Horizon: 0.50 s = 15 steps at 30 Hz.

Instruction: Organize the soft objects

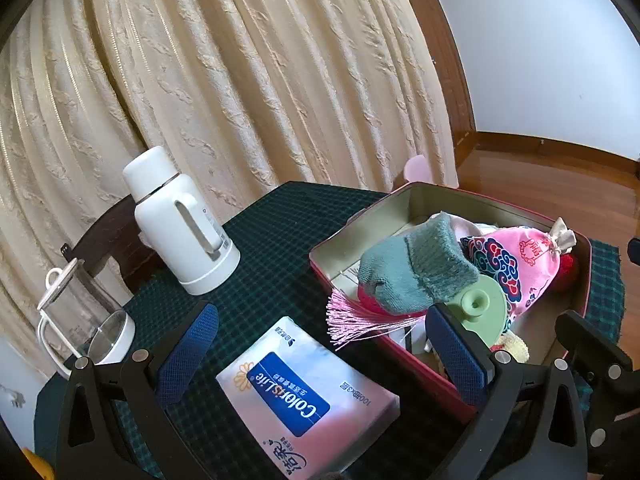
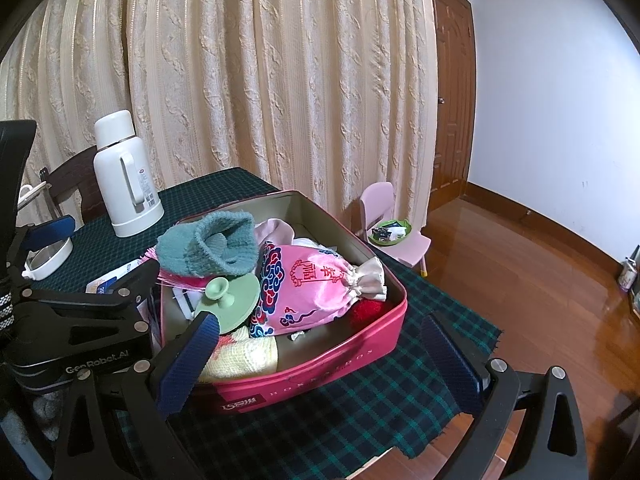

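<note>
A red tin box [image 2: 320, 364] stands on the green checked cloth, full of soft things: a teal sock [image 2: 208, 248], a pink embroidered pouch [image 2: 312, 292], a green silicone lid [image 2: 230, 300], a cream knitted piece [image 2: 244, 356] and a red pom-pom [image 2: 366, 312]. The box also shows in the left wrist view [image 1: 420, 364], with the sock [image 1: 416, 272], the pouch [image 1: 520, 268] and a pink tassel [image 1: 356, 320]. My left gripper [image 1: 320, 352] is open above a tissue pack [image 1: 308, 396]. My right gripper [image 2: 320, 360] is open and empty, hovering at the box's near wall.
A white thermos jug [image 1: 180, 224] and a glass pitcher [image 1: 80, 316] stand on the table at the left. A dark chair [image 2: 72, 176] is behind the table. A pink child's chair [image 2: 396, 232] with a green bowl stands on the wooden floor at the right.
</note>
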Each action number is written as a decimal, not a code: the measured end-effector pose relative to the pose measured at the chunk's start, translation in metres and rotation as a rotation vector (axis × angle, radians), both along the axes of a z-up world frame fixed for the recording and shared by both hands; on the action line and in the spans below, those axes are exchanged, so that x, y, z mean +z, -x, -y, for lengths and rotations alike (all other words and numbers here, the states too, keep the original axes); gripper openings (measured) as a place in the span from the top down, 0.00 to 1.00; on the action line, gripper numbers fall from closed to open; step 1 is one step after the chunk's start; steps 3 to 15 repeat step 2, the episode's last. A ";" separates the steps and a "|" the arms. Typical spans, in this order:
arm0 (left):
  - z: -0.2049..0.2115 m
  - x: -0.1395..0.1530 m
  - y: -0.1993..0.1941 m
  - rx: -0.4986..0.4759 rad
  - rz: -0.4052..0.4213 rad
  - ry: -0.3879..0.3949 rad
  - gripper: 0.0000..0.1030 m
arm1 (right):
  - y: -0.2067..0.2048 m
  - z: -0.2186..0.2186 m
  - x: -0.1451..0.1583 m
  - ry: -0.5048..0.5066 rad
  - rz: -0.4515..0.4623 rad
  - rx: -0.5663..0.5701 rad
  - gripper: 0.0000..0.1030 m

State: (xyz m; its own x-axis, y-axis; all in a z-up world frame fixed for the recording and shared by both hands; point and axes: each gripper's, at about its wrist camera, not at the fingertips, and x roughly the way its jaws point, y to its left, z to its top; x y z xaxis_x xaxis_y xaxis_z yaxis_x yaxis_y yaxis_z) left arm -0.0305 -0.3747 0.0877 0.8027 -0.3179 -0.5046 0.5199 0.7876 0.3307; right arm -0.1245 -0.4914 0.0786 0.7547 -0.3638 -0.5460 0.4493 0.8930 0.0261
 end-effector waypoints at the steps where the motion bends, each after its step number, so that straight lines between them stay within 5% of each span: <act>1: 0.000 0.000 0.000 -0.001 0.000 0.000 0.00 | 0.000 0.000 0.000 -0.001 0.001 0.001 0.00; 15: -0.001 0.000 0.000 -0.006 -0.004 0.001 0.00 | 0.000 -0.001 0.000 -0.002 0.001 0.002 0.00</act>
